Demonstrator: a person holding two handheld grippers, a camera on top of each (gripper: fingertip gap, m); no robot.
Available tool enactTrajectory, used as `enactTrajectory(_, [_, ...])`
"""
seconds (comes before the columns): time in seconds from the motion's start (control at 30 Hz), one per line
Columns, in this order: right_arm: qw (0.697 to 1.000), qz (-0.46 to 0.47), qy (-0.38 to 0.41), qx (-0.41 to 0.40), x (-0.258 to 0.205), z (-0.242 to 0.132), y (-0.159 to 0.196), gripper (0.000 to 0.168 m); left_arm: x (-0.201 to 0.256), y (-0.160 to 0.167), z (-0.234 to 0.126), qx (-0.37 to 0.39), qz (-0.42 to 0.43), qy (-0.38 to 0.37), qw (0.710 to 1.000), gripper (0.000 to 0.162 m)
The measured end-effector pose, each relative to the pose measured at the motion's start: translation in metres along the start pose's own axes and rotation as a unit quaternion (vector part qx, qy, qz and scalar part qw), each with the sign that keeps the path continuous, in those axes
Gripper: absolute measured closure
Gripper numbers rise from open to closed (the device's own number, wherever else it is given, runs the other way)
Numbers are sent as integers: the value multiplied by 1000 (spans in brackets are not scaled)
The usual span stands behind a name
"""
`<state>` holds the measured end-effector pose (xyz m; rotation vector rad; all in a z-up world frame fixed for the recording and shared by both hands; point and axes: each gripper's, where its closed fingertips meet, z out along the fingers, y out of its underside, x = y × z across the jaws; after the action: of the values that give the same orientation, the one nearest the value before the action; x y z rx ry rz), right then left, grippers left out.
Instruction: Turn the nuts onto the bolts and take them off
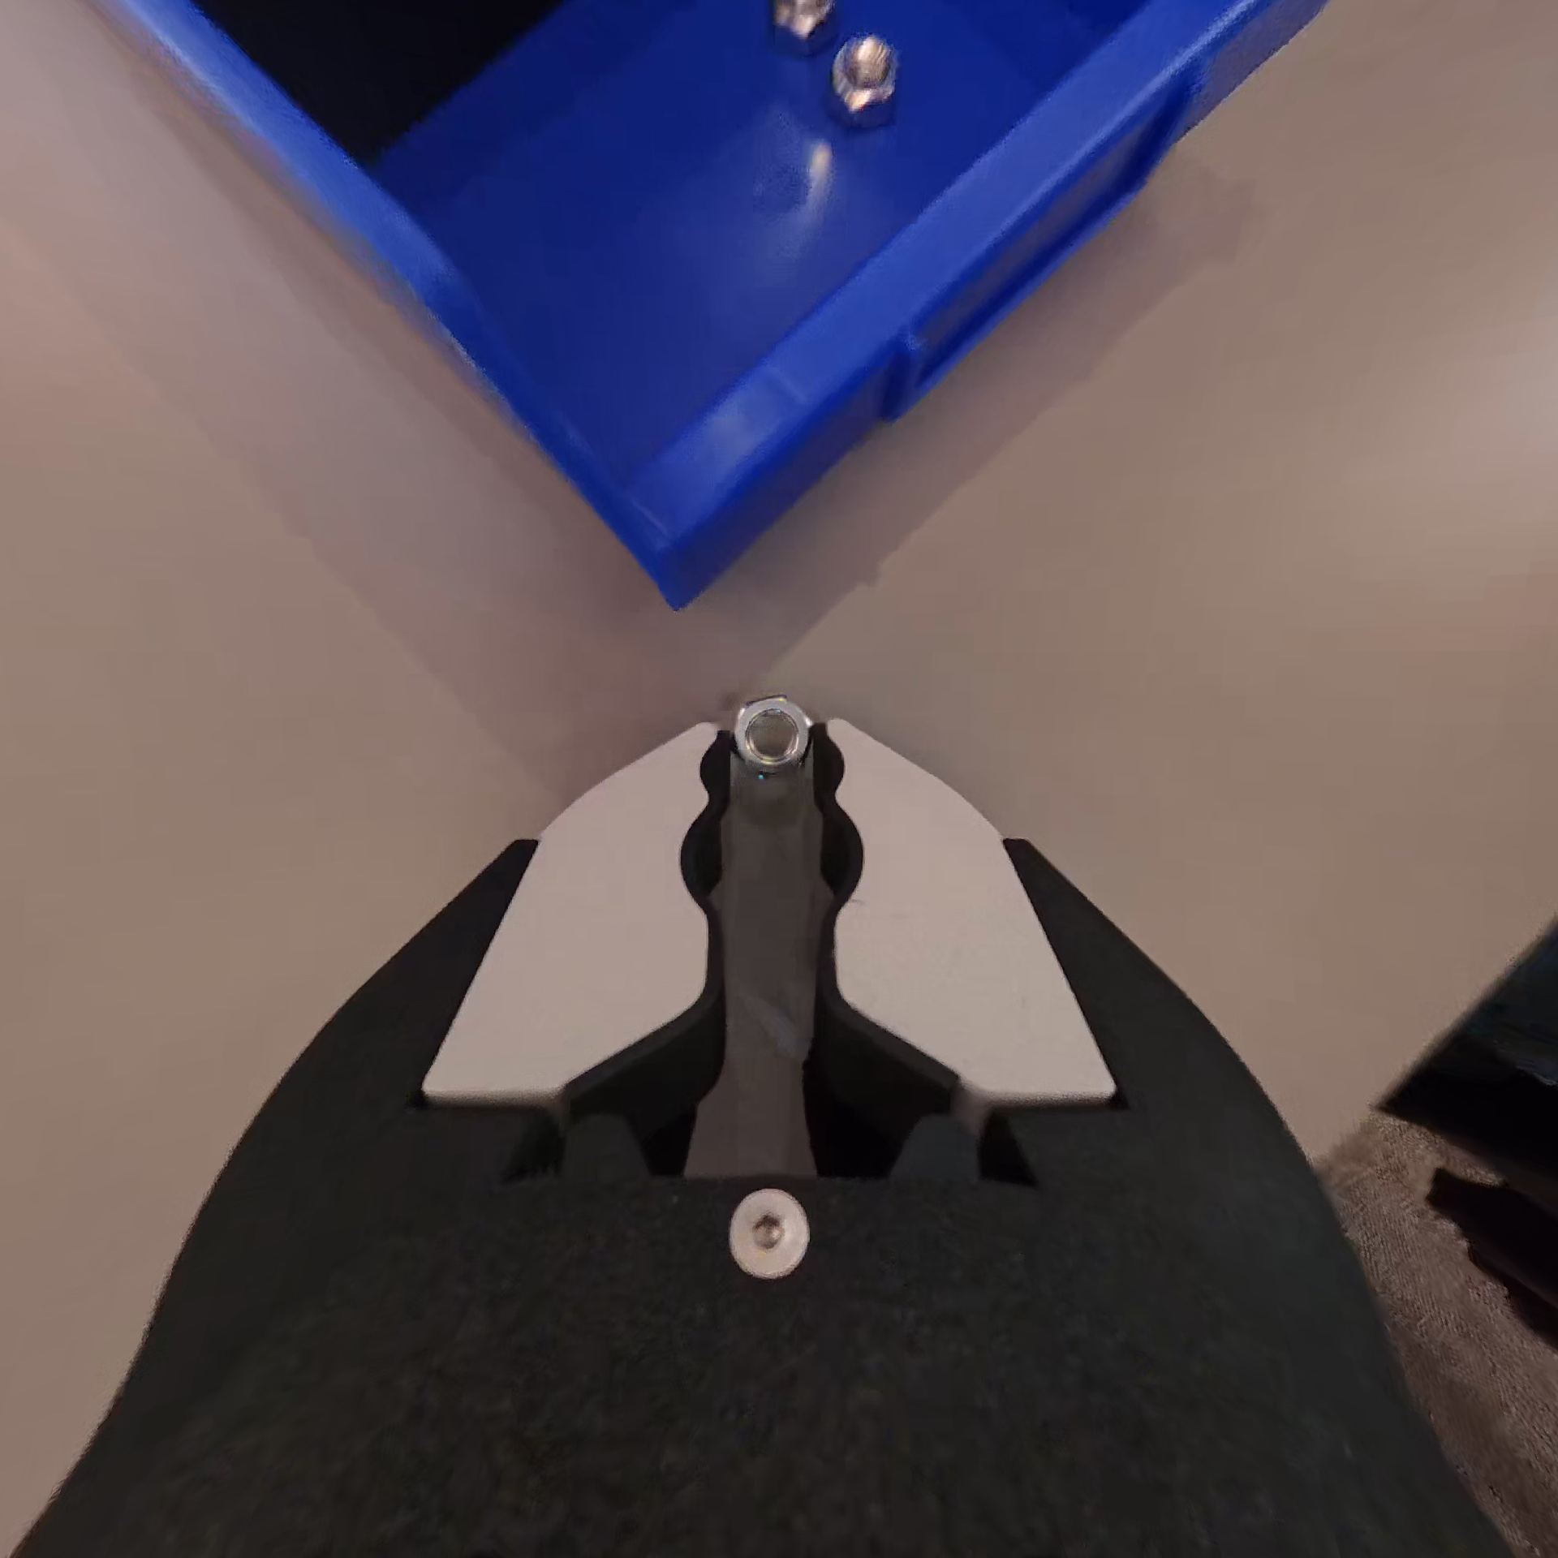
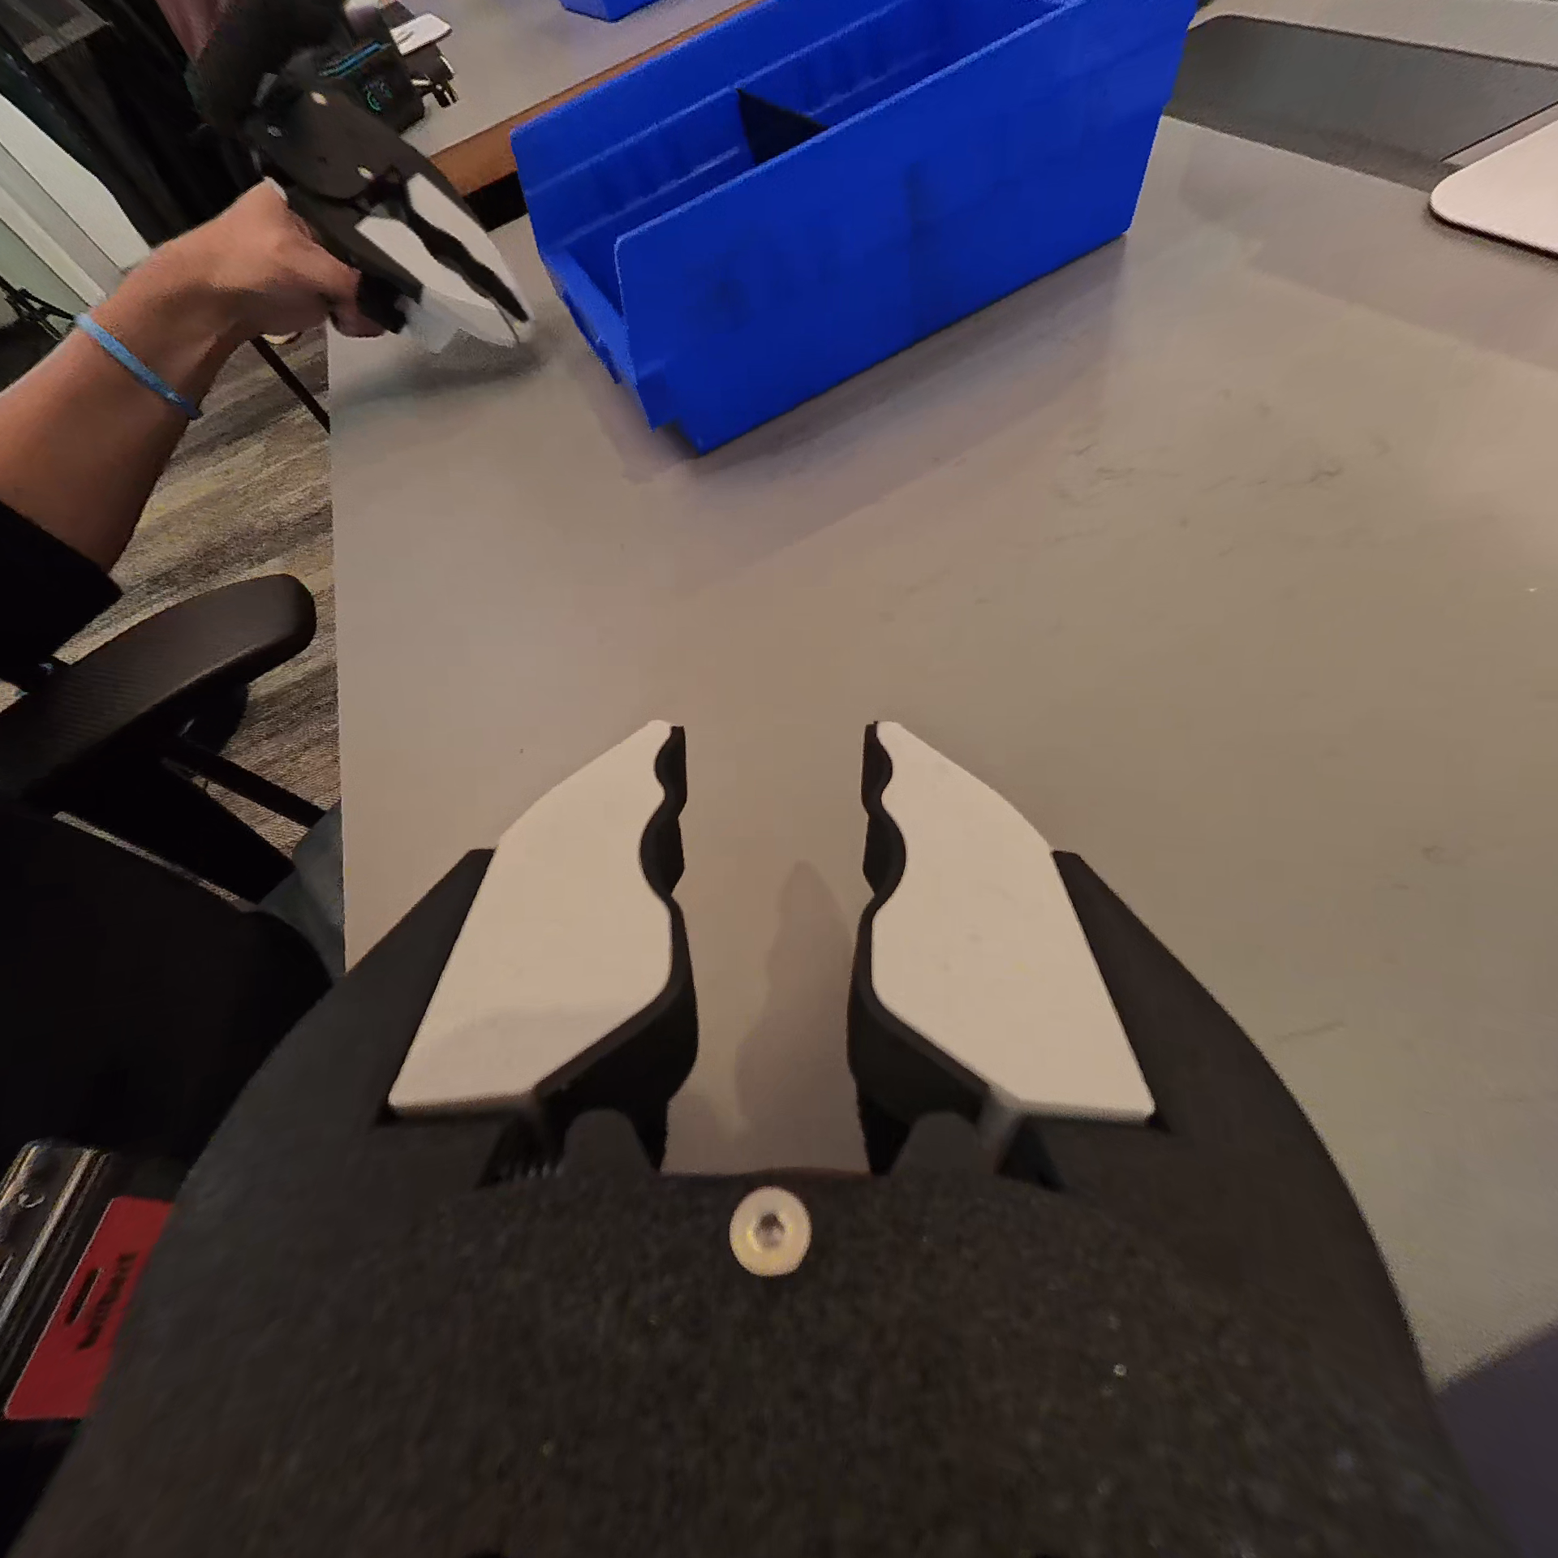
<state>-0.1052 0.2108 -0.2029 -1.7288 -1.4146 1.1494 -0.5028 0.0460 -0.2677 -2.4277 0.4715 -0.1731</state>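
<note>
Silver nut [image 1: 770, 744] sits pinched right at the tips of the left tool [image 1: 771, 746], fingers closed in tight on it, hole facing the camera. Just ahead of those tips is the corner of a blue bin [image 1: 674, 539], and further in on its floor are two more loose nuts [image 1: 862, 83], one half cut off by the frame edge. The right tool [image 2: 774, 742] is spread wide with nothing in it, hovering over bare grey tabletop [image 2: 1096, 674]. Well ahead of it is the same blue bin [image 2: 843, 278], with a dark divider inside. Off to its front-left you can see the left tool [image 2: 514, 325] held in a person's hand [image 2: 253, 261], tips down near the tabletop just beside the bin. Can't see any bolts anywhere.
</note>
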Motion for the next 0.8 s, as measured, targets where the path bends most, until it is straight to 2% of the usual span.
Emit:
enactTrajectory(0.07, [1000, -6, 6, 3, 0, -3, 0, 129, 17, -14, -23, 41, -6, 11, 999, 144])
enactTrajectory(0.13, [1000, -6, 16, 14, 2, -6, -3, 129, 42, -43, -51, 91, 14, 23, 995, 144])
enactTrajectory(0.2, [999, 2, 28, 24, 5, -8, -4, 129, 71, -83, -66, 118, 57, 26, 991, 144])
enactTrajectory(0.27, [999, 3, 46, 27, 8, -7, -2, 128, 100, -134, -62, 131, 83, 28, 988, 145])
enactTrajectory(0.37, [998, -15, 61, 14, 9, -5, 6, 128, 140, -211, -16, 126, 55, 46, 989, 144])
enactTrajectory(0.47, [998, -19, 67, 8, 11, -4, 10, 128, 175, -258, 62, 64, 41, 74, 994, 144])
enactTrajectory(0.53, [998, -10, 60, 15, 10, -4, 9, 129, 177, -273, 115, 3, 68, 26, 997, 144])
enactTrajectory(0.63, [998, -10, 62, 9, 13, -4, 14, 130, 180, -286, 180, -54, 78, 4, 995, 144])
enactTrajectory(0.7, [998, -13, 65, 4, 15, -4, 18, 130, 182, -291, 211, -74, 61, 22, 995, 144])
enactTrajectory(0.8, [998, -7, 62, -2, 15, -3, 21, 130, 181, -292, 236, -94, 48, 36, 994, 144])
